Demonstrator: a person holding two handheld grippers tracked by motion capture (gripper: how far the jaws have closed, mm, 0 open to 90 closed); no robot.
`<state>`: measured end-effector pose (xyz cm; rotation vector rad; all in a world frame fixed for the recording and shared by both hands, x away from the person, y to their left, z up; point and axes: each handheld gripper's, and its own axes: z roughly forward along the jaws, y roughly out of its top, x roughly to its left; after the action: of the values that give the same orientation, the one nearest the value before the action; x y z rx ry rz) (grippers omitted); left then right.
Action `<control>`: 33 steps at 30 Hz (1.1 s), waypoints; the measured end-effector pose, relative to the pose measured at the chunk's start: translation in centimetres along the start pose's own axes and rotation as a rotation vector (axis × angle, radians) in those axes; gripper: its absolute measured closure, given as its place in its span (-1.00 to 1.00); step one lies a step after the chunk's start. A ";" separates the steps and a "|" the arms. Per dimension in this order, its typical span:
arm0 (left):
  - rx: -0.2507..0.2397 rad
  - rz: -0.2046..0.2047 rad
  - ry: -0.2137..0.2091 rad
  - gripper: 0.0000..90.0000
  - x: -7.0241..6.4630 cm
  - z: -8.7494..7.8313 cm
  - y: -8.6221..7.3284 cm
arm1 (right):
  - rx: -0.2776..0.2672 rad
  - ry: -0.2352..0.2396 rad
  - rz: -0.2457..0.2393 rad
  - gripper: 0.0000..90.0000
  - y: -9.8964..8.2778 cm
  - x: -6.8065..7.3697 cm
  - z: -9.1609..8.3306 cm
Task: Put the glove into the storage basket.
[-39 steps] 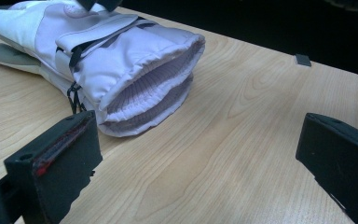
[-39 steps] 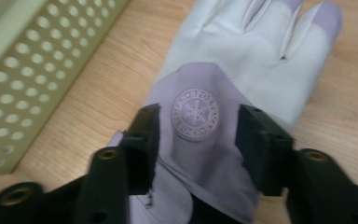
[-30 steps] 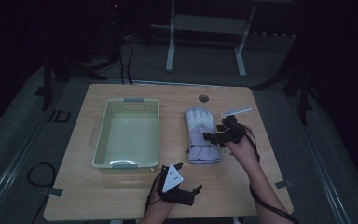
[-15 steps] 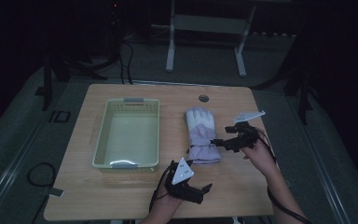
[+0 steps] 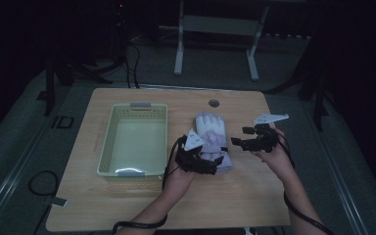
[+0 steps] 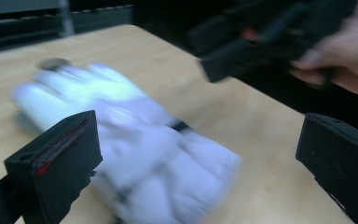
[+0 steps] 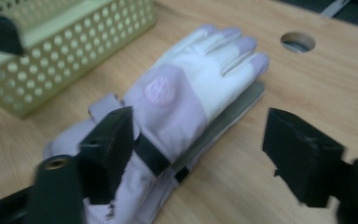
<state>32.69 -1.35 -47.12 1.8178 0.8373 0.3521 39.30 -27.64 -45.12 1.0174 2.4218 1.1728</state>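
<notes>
I have the glove (image 5: 212, 139) lying flat on the surface (image 5: 127, 205), fingers pointing away from me, just to the right of the green basket (image 5: 133, 141), which I read as holding nothing. So, as I judge it, the real work is not done yet: the glove is on the wood, not lifted, not in the basket. My left tool (image 5: 206, 165) hovers at the cuff end, jaws spread wide in the left gripper view with the glove (image 6: 135, 149) between and beyond them, no pad pressing on it. My right tool (image 5: 241, 142) sits just beside the glove's right edge; its jaws have just been closing but stand apart, nothing pinched, the glove (image 7: 182, 107) ahead of them. Left to do: take hold of the glove and carry it over.
</notes>
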 end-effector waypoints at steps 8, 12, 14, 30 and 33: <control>0.110 -0.081 0.208 -0.53 1.8 2.8 1.4 | 0.001 -0.025 -0.012 0.28 0.5 0.2 1.5; 0.201 -0.121 0.268 -0.51 2.3 5.0 1.1 | 0.016 -0.023 -0.010 0.26 0.3 0.3 3.1; 0.245 -0.131 0.299 -0.51 2.6 6.1 0.8 | 0.031 -0.029 -0.008 0.23 0.1 0.4 3.8; 0.375 -0.301 0.256 -0.44 4.7 9.2 -2.8 | 0.168 -0.020 0.084 0.02 -3.1 -0.5 7.9; 0.384 -0.307 0.244 -0.44 5.0 9.4 -3.2 | 0.190 -0.003 0.119 -0.01 -3.4 -0.8 8.8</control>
<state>40.63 -3.80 -54.45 1.9782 1.4132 0.2258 42.61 -24.52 -53.38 1.2334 2.5388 0.9891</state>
